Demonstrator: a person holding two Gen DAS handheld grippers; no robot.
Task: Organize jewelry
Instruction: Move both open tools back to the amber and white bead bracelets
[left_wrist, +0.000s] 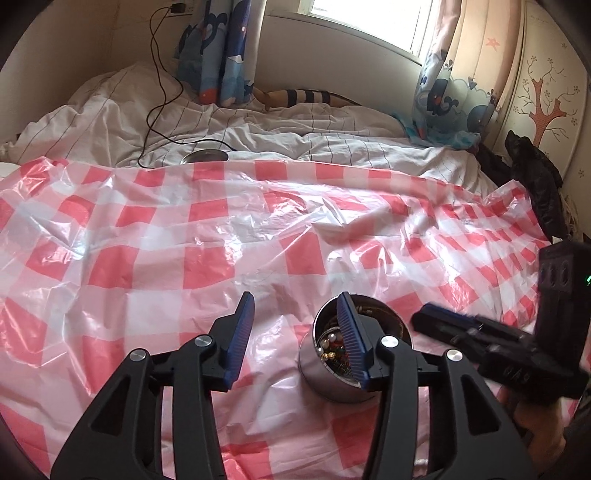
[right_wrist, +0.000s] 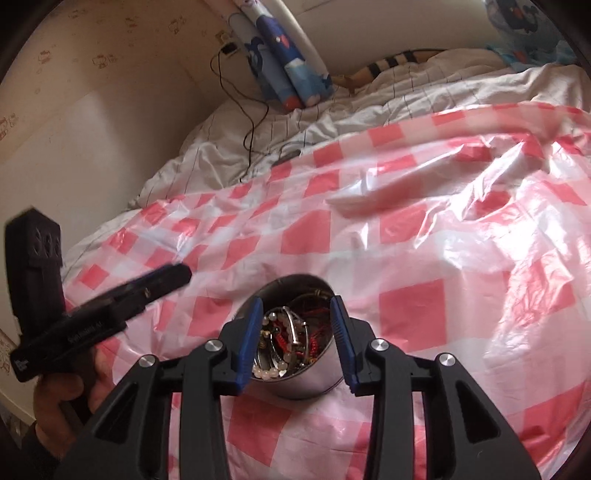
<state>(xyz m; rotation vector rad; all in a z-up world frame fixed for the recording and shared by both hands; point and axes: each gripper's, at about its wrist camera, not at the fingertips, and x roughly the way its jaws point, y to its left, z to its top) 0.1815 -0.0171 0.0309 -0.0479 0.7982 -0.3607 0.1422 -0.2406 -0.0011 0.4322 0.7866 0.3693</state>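
Note:
A small round metal tin stands upright on the pink checked plastic sheet, with no lid on it. It holds a tangle of jewelry: white bead strings, a silver bangle, red and gold pieces. My left gripper is open with nothing between its fingers; the tin sits just behind its right finger. My right gripper is open right above the tin's mouth, a finger on each side of the jewelry and no pad pressing on it. Each gripper shows from the side in the other's view, the right and the left.
A round metal lid lies on the striped white duvet beyond the sheet, next to a black cable. Blue cartoon curtains hang at the back. Dark clothing is piled at the right edge of the bed.

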